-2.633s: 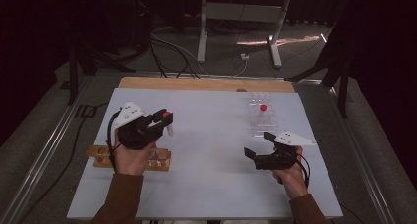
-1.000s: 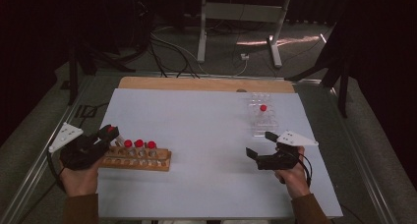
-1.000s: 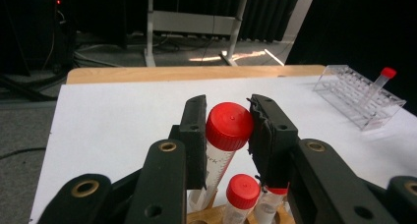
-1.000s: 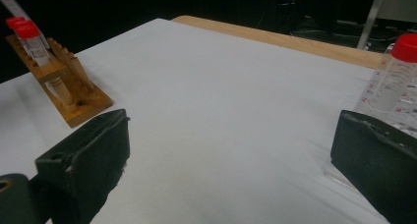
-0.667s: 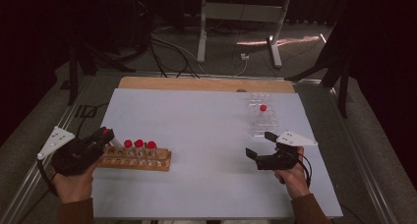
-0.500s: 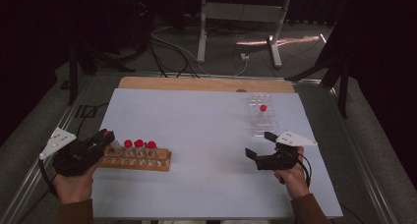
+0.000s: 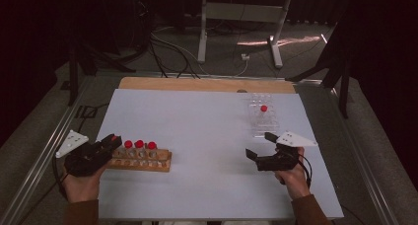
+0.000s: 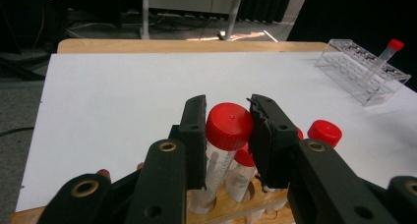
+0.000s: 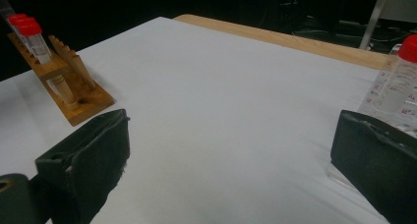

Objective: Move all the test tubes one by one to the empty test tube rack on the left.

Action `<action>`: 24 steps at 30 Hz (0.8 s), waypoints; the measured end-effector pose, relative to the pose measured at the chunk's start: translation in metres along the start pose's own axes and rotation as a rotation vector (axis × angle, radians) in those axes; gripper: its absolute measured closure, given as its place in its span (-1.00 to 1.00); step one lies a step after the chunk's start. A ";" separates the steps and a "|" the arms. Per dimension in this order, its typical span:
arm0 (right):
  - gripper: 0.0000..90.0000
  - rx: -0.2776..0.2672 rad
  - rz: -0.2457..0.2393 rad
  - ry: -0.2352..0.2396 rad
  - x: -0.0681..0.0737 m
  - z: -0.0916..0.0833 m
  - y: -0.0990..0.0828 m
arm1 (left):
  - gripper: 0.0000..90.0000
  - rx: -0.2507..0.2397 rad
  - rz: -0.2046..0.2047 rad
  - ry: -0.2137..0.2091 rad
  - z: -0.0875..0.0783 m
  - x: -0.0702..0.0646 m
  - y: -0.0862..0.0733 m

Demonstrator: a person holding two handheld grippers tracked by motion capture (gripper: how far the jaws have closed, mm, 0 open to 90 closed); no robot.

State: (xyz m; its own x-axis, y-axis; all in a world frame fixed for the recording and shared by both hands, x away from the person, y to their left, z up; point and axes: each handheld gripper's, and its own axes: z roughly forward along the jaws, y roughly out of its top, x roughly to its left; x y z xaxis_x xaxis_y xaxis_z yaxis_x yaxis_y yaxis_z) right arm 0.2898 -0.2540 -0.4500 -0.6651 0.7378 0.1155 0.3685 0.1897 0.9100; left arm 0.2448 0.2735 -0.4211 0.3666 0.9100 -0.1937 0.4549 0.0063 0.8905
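We hold the left gripper (image 7: 109, 144) low at the table's left edge, forearm entering from below, its body angled toward the wooden rack (image 7: 143, 160). Its jaws are clamped on the red-capped tube (image 8: 222, 150) that sits in the rack's end hole, pads pressing the cap from both sides; three more capped tubes stand beside it in the same rack. We rest the right gripper (image 7: 260, 145) near the table's right side, pointing left, its jaws spread wide with nothing between them. Just beyond it stands the clear plastic rack (image 7: 262, 120) with one red-capped tube in it. The white table top (image 7: 197, 131) has a wooden strip along its far edge; behind it lie a dark floor, cables and a metal stand.
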 end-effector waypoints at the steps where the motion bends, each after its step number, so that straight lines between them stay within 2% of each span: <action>1: -0.97 0.000 0.001 0.000 0.000 0.000 0.000 | 0.56 0.004 0.001 0.000 0.001 0.000 -0.001; 24: -0.98 -0.003 -0.009 0.005 0.001 0.000 0.000 | 0.55 0.060 -0.011 0.009 0.012 0.006 -0.017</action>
State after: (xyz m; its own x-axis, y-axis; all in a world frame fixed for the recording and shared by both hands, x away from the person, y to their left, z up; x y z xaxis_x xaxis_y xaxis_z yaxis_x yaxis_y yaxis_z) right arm 0.2892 -0.2533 -0.4496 -0.6716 0.7328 0.1092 0.3604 0.1944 0.9123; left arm 0.2491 0.2742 -0.4421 0.3544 0.9137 -0.1991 0.5066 -0.0086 0.8621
